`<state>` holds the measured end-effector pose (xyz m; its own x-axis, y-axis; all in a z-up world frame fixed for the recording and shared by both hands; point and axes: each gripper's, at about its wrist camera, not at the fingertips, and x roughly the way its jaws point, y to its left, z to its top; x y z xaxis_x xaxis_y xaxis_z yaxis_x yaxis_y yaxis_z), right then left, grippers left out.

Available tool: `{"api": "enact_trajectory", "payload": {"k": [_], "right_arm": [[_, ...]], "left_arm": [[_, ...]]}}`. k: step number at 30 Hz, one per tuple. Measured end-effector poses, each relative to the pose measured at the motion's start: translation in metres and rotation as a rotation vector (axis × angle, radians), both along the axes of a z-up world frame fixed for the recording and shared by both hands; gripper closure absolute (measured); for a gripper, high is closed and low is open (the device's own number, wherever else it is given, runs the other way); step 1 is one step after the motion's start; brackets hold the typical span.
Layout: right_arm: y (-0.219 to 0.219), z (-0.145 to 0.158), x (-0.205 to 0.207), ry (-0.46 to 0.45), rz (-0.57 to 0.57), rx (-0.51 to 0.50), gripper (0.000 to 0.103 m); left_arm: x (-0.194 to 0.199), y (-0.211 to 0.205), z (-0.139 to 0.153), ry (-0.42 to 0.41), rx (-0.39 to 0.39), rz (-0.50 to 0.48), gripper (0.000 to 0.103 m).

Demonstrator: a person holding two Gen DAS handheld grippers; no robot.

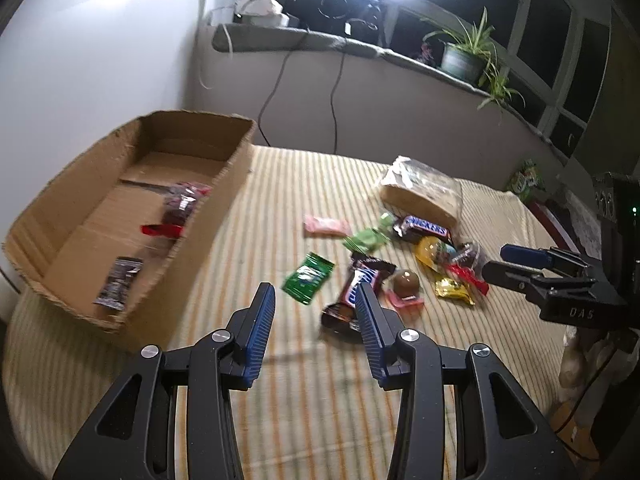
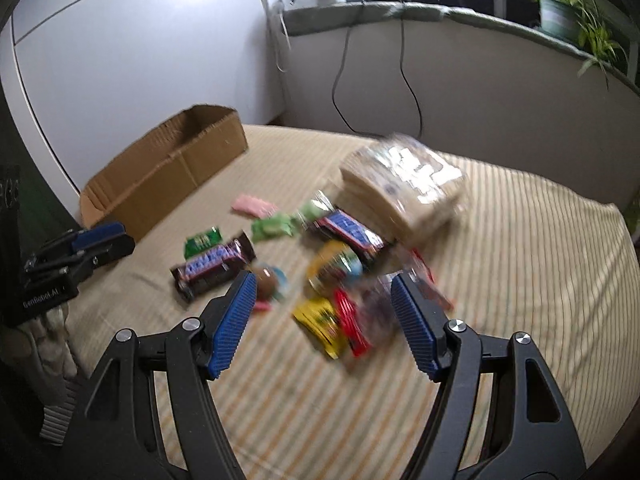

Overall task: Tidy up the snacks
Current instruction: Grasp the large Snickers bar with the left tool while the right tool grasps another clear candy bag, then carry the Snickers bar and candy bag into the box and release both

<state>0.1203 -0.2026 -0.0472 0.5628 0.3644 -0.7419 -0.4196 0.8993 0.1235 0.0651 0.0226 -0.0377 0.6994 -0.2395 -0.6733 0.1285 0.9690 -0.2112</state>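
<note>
From the left wrist, the left gripper is seen spread wide and empty above the striped cloth, its right finger overlapping the near Snickers bar. A cardboard box lies to the left, with a dark wrapper and red-wrapped sweets inside. A green packet, a pink sweet, a second Snickers bar, a chocolate ball and a yellow packet are scattered on the cloth, beside a clear bag of biscuits. The right gripper is seen at the right edge; how far it is parted cannot be told here.

From the right wrist, much is blurred. The right gripper is held wide apart, empty, over the yellow packet and a red wrapper. The left gripper is seen near the box.
</note>
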Motion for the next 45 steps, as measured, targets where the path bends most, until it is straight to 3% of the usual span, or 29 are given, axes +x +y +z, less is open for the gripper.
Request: {"api": "enact_trajectory", "payload": {"k": [7,14,31,36,37,39,45], "right_arm": [[-0.018,-0.015,-0.004,0.032,-0.042,-0.006,0.031],[-0.036,-0.028,0.024,0.110,-0.108,0.036,0.031],[-0.032,-0.039,0.052,0.172,-0.163,0.067,0.030],[-0.029,-0.039,0.052,0.162,-0.160,0.044,0.031],[-0.030,-0.039,0.052,0.162,-0.163,0.045,0.033],[-0.032,-0.039,0.052,0.162,-0.172,0.039,0.042],[-0.042,-0.037,0.051,0.163,-0.165,0.048,0.056]], "left_arm": [[0.013,-0.013,-0.015,0.050,0.001,-0.038,0.063],[0.025,-0.023,-0.021,0.067,0.023,-0.065,0.063],[0.041,-0.040,-0.038,0.106,0.072,-0.122,0.063],[0.041,-0.039,-0.038,0.103,0.070,-0.125,0.071],[0.041,-0.039,-0.038,0.104,0.069,-0.126,0.076],[0.041,-0.039,-0.039,0.102,0.068,-0.127,0.076],[0.040,-0.039,-0.039,0.097,0.065,-0.120,0.076]]}}
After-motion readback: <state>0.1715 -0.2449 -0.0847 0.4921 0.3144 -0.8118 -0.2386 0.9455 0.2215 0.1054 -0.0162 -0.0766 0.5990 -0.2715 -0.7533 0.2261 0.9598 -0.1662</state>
